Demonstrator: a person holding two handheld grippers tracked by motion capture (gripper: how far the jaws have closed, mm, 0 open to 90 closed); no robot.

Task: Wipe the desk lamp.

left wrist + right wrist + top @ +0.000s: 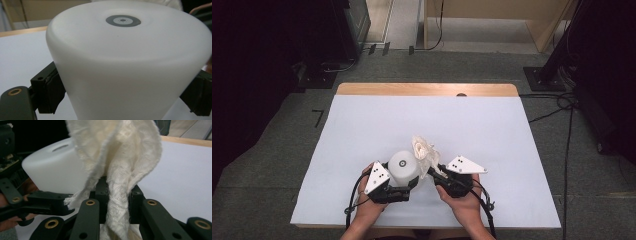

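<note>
I am holding a white cup [403,166] upside down in my left gripper [408,184], its jaws pressing on both sides of the cup's wall, and its flat base with the grey ring is facing up and a little toward the far edge of the table [362,130]. My right gripper [435,172] is clamping a bunched cream cloth [424,151] between its jaws, which are standing almost together with the fabric squeezed through them. In the right gripper view the cloth [120,157] is fanning out upward past the fingertips [101,186], with the cup [56,167] just beside it on the left. So the cloth is lying just to the right of the cup, near it but, as far as I can tell, not yet touching. I am judging that the next move turns on this gap: the cloth has to go sideways toward the cup's wall or base, with my right hand [462,197] doing the travelling.
</note>
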